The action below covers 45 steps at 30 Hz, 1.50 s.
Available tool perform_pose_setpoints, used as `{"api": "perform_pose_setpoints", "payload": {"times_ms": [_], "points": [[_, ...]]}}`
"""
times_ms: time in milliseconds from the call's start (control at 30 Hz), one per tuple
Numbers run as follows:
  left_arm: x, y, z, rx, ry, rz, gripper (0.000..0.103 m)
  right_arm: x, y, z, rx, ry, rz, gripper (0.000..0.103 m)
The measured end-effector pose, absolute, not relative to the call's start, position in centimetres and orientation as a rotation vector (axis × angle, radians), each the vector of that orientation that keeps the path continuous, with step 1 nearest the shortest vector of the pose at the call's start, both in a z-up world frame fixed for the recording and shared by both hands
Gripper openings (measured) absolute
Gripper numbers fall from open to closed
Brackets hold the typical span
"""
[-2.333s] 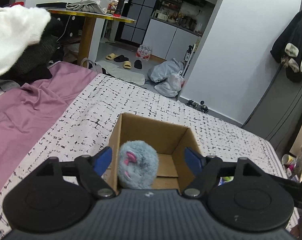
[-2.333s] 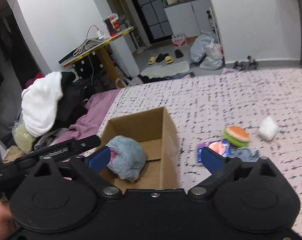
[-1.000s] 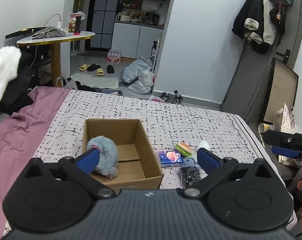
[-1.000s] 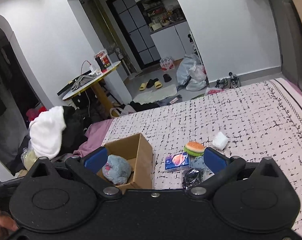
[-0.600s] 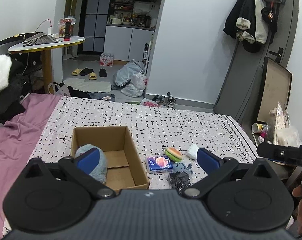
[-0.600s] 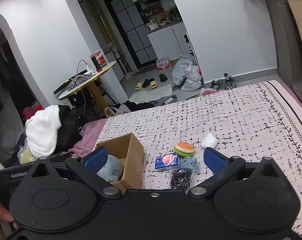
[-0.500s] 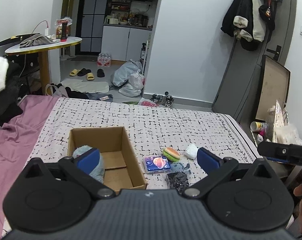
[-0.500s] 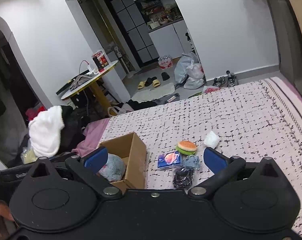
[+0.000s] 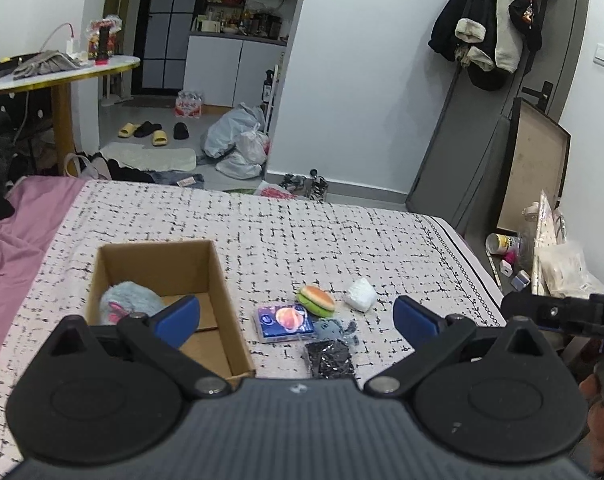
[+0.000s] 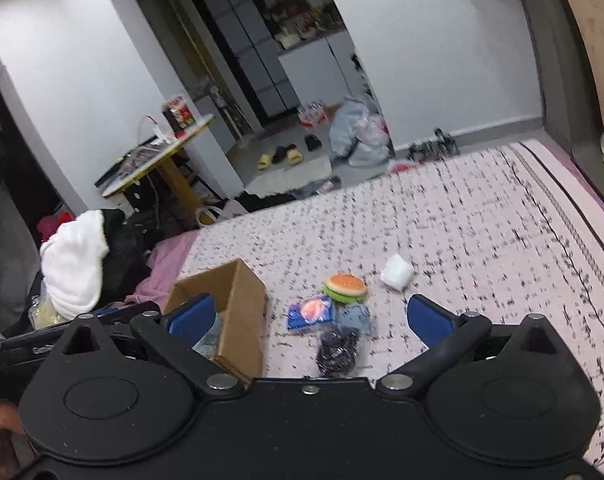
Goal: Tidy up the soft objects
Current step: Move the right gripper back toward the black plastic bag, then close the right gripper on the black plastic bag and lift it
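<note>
Bed [image 9: 341,240]: we see a pale cover with black dashes, with a mauve sheet [image 9: 10,236] along its left side.
Cardboard box [image 9: 218,280]: open, standing on the bed to our left.
Left gripper [image 9: 298,316]: we hold it above the near edge of the bed, its blue fingers [image 9: 178,316] spread wide with nothing between them.
Right gripper [image 10: 309,320]: likewise raised, fingers wide apart and bare.
Grey plush [image 9: 122,300]: it lies inside the box, against its left wall.
Blue packet [image 9: 286,322]: flat on the bed just right of the box.
Black bundle [image 9: 329,358]: nearest us, below the packet.
Burger toy [image 9: 317,299]: just beyond the packet.
Small blue-grey piece [image 9: 335,328]: between burger toy and black bundle.
White wad [image 9: 359,294]: right of the burger toy, slightly apart.
</note>
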State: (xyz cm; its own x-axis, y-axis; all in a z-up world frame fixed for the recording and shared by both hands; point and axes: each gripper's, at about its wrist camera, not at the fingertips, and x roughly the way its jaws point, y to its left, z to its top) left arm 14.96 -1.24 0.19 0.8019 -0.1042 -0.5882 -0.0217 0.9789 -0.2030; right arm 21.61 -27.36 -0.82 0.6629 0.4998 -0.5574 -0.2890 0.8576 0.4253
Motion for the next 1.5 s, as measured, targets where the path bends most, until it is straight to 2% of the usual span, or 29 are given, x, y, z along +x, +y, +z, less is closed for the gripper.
{"api": "perform_pose_setpoints", "payload": {"times_ms": [200, 333, 567, 833, 1000, 1500], "points": [[16.2, -1.5, -1.9, -0.245, 0.682, -0.064, 0.097, 22.8, -27.6, -2.6, 0.344, 0.755, 0.453, 0.102], [16.8, -1.9, -3.4, -0.259, 0.713, -0.085, 0.089, 24.1, -27.9, -4.2, 0.365, 0.816, 0.445, 0.092], [17.6, -3.0, -6.2, -0.252, 0.770, -0.118, 0.081, 25.2, -27.3, -6.1, 0.343, 0.879, 0.452, 0.089], [18.2, -4.5, -9.9, -0.234, 0.823, -0.158, 0.080, 26.0, -26.8, -8.2, 0.329, 0.925, 0.460, 0.082], [18.8, -5.5, -12.3, -0.212, 0.838, -0.140, 0.077, 26.6, -26.5, -9.7, 0.317, 0.963, 0.451, 0.082], [19.7, -6.2, -17.1, -0.189, 0.872, -0.115, 0.076, 29.2, -24.6, -12.6, 0.263, 1.028, 0.462, 0.082]]}}
